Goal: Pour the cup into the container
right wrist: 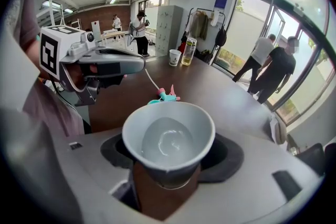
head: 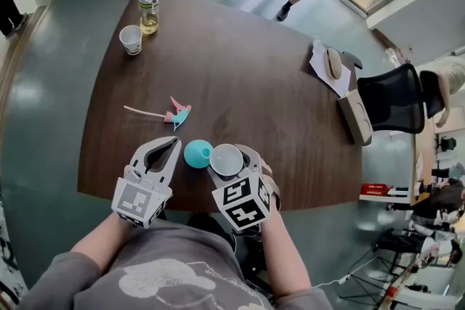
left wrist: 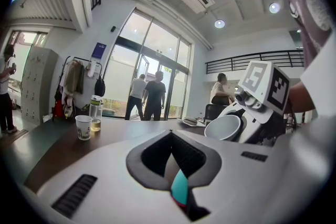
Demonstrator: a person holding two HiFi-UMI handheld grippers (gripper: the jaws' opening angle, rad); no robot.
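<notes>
The right gripper was clamped on a white cup of clear liquid at the lower centre of the head view, just right of the teal container. The left gripper, jaws together and empty, lay just left of that container.

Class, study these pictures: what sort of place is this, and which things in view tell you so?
Probably an office lobby or shared workspace: a large wooden table, a black office chair beside it, tall glass doors and grey lockers.
</notes>
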